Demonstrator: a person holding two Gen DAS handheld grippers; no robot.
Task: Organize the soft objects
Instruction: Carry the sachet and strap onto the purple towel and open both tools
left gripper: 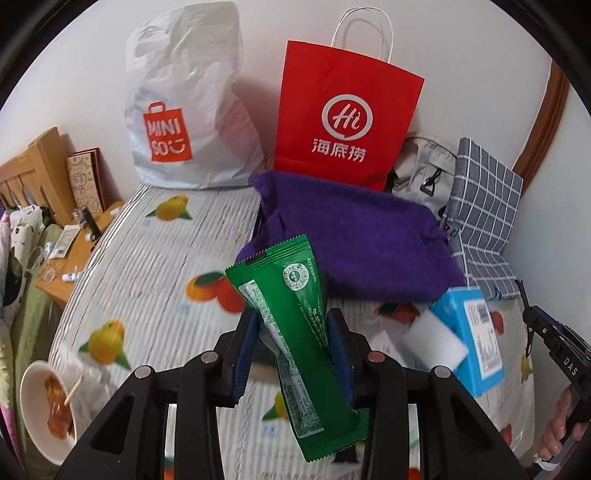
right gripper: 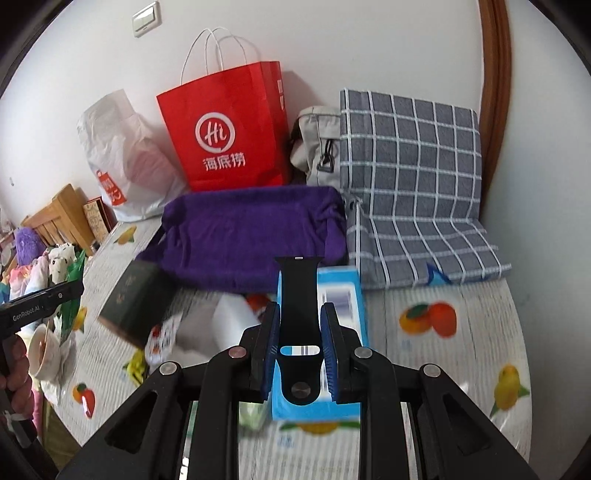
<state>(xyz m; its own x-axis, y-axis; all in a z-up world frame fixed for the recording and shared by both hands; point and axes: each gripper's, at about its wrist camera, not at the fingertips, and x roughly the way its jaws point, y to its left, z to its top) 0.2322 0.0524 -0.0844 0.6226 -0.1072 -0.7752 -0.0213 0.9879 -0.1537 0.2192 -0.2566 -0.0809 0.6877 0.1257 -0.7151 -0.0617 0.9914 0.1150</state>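
The left claw [left gripper: 291, 350] is clenched on 1 green packet [left gripper: 295, 332], held tilted above the fruit-print tabletop [left gripper: 147, 251]. The right claw [right gripper: 298, 345] grips 1 black strap [right gripper: 298, 306], which stands upright between its pads over 1 blue box [right gripper: 341, 295]. Against the wall stand 2 bags: 1 red paper bag [right gripper: 229, 136] and 1 white plastic bag [left gripper: 184, 103]. 1 purple cloth bundle [right gripper: 251, 232] lies in front of them, beside 1 checked cushion [right gripper: 410, 177]. Only the left wrist view shows the bowl of food [left gripper: 40, 402]; only the right wrist view shows 1 dark box [right gripper: 136, 299] and the wall switch [right gripper: 147, 18].
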